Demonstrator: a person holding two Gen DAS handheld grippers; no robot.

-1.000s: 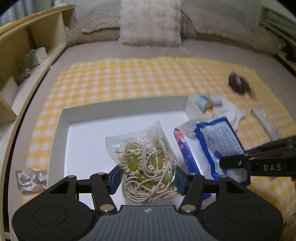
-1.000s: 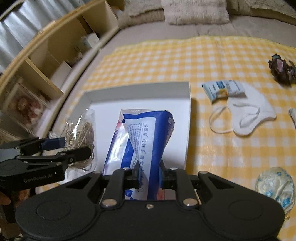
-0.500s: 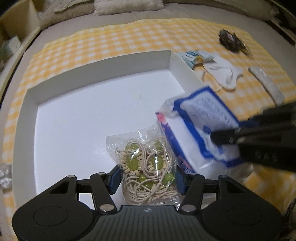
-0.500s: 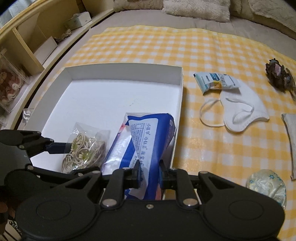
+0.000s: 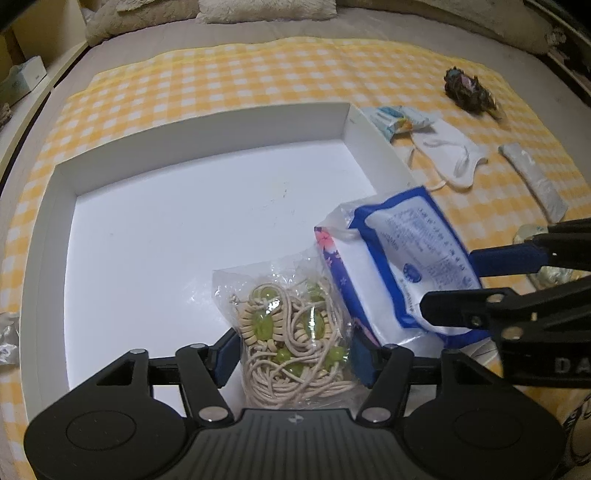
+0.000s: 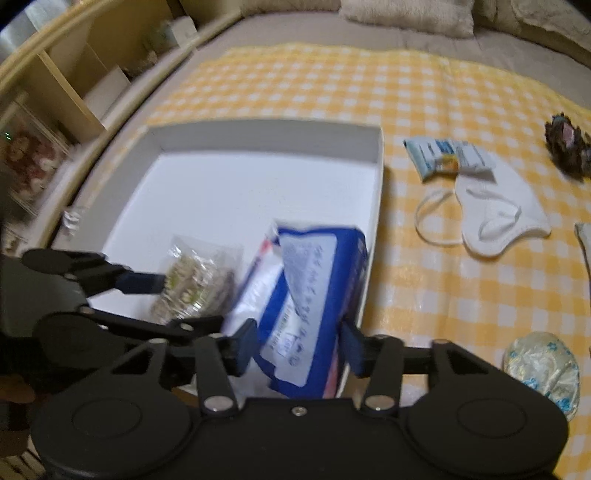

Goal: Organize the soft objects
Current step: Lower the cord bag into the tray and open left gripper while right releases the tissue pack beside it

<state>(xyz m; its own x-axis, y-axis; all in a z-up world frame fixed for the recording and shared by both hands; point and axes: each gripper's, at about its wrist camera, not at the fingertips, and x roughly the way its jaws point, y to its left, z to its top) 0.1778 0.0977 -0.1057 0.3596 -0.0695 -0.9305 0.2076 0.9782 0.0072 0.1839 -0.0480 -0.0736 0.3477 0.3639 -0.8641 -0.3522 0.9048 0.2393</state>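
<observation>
— What do your tongs have right now?

— Both sets are letting go. My left gripper (image 5: 293, 356) has its jaws opening around the clear bag of cord and green beads (image 5: 295, 332); the bag sits between the pads with a sliver of space on the left side, so I judge it released, resting on the floor of the white box (image 5: 166, 236). My right gripper (image 6: 297, 345) is opening too. The blue tissue pack (image 6: 314, 295) stands between its pads, leaning against the box's right wall, with a clear gap to the right pad.

— Which way does the pack lie from you?

— Straight ahead of my right tongs, its long axis running away from me along the fingers, its far end tilted up. It lies just right of the bead bag, touching or nearly so. Only my right tongs straddle it; the left ones sit just beside it.

— So what does the next move turn on?

— I'd say backing out along that same axis without dragging the pack over the wall.

— And farther out?

— Beyond the box, to the right of my tongs, a white mask (image 6: 495, 218), a small snack packet (image 6: 443, 155) and a dark bundle (image 6: 565, 147) lie on the yellow checked cloth (image 6: 406, 92). A crumpled plastic ball (image 6: 541, 369) sits near my right pad. The cloth covers a bed; pillows (image 5: 266, 9) lie at the far end, wooden shelves (image 6: 74, 85) far left.
</observation>
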